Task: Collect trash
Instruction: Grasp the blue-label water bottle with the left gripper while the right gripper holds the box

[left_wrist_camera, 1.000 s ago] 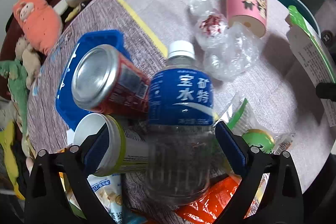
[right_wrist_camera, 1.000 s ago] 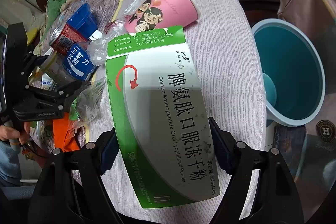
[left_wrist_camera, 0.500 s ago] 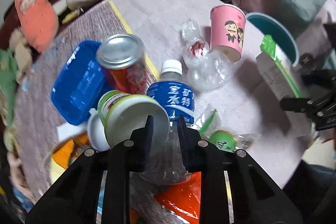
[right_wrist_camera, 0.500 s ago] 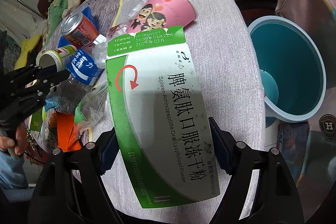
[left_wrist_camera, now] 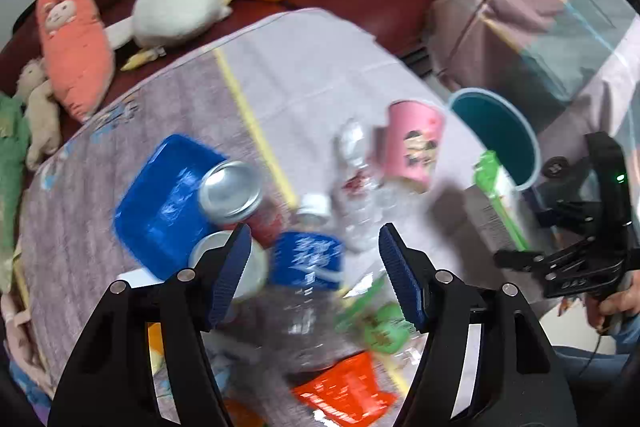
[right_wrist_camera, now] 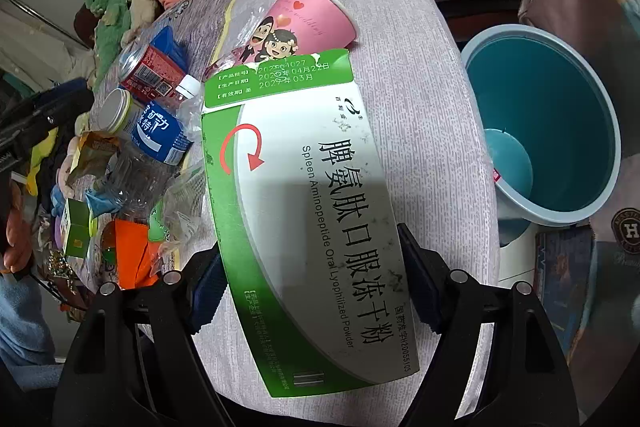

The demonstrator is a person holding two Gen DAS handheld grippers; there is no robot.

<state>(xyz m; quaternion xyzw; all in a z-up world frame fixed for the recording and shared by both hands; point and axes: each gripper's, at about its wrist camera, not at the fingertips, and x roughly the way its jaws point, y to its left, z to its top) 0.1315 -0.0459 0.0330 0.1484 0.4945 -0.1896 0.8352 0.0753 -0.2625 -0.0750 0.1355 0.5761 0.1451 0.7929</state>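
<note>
My right gripper is shut on a green and white medicine box, held over the table's right side. The teal trash bin stands on the floor to its right. My left gripper is open and empty, above a clear water bottle with a blue label. Around it lie a red can, a white cup with a green rim, a blue tray, crumpled clear plastic, a pink paper cup, and green and orange wrappers. The bin also shows in the left wrist view.
The table has a grey-pink cloth with a yellow stripe. Plush toys line a dark red sofa behind it. A checked blanket lies at the right. More small litter sits at the table's left edge.
My left gripper opened again after closing beside the bottle, and rose back from the pile. The right gripper kept holding the box nearly still.
</note>
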